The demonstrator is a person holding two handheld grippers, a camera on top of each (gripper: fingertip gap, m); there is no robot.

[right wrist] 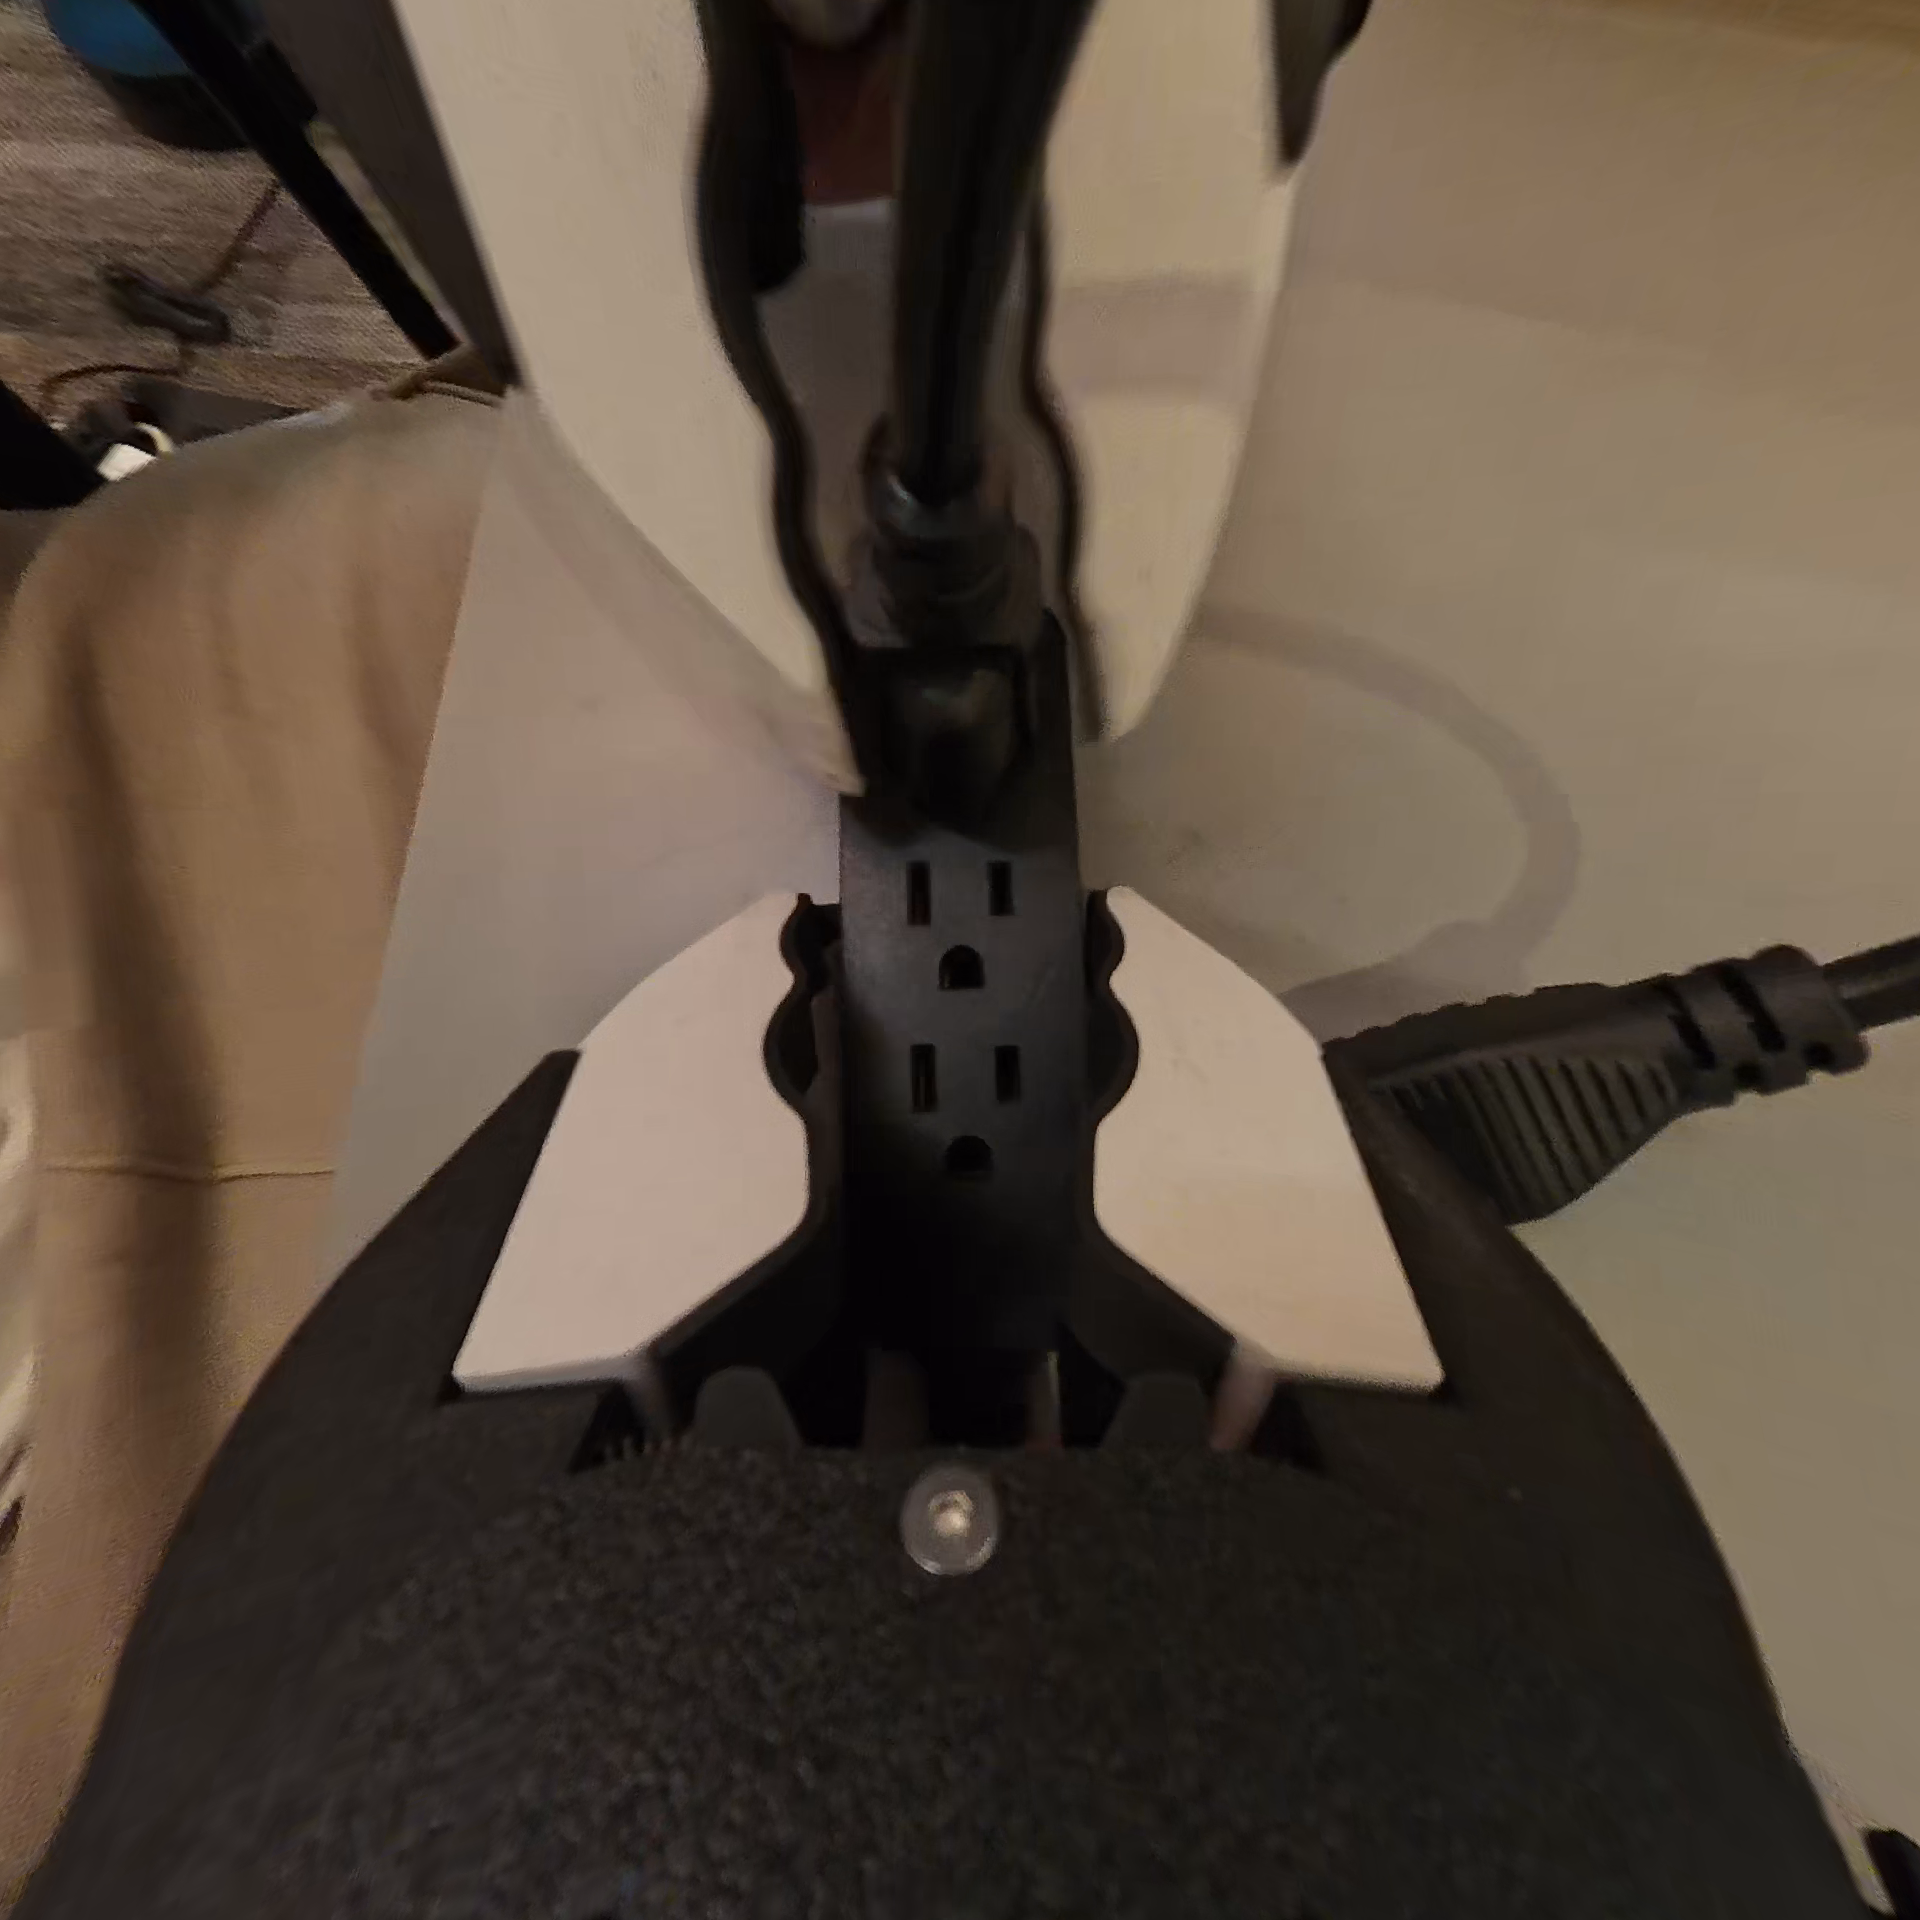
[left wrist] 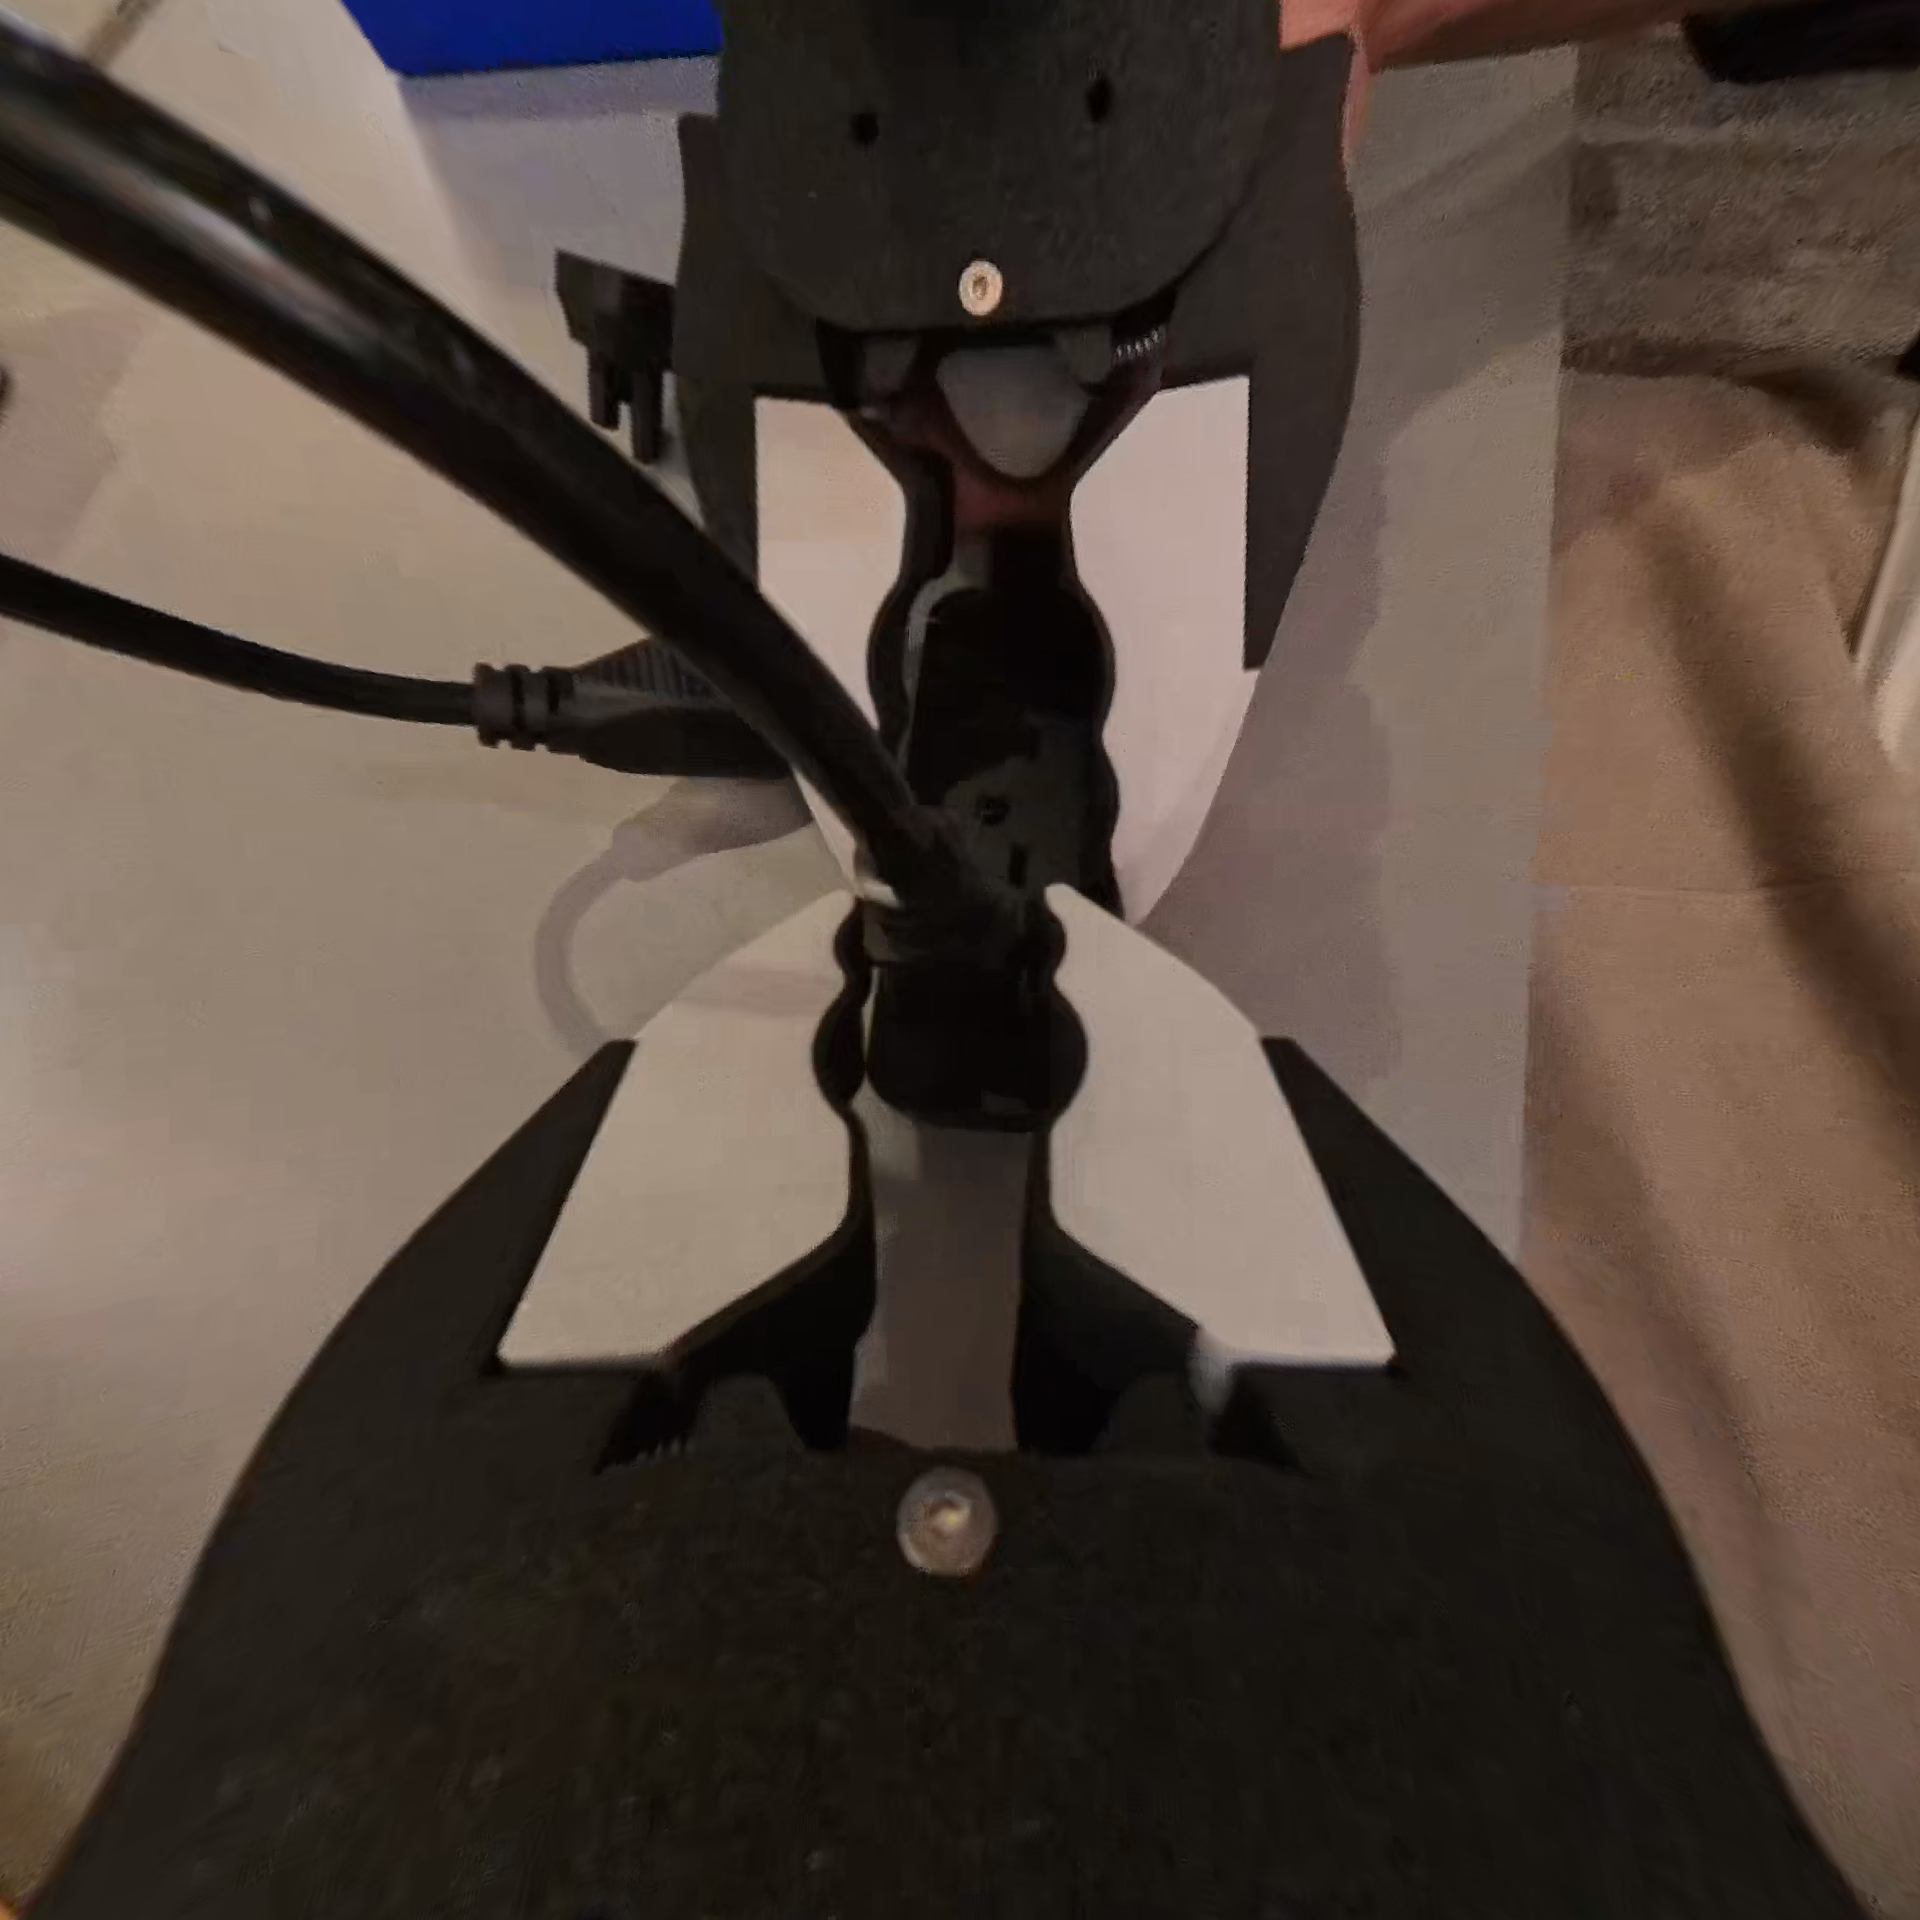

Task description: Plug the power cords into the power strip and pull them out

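Right hand-held gripper (right wrist: 956, 1049) clamps the black power strip (right wrist: 961, 1039), left hand-held gripper (left wrist: 951, 1023) grips a black plug (left wrist: 956, 1039) over the pale desk (left wrist: 260, 1039); no legible markings.

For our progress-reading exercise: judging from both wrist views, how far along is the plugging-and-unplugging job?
Mid-job. Done: nothing clearly finished. In hand: the right gripper clamps the power strip, and the left gripper grips a black plug at the strip's far end; whether it is going in or coming out is unclear. Left: a second plug lies loose on the table, and two outlets are empty.
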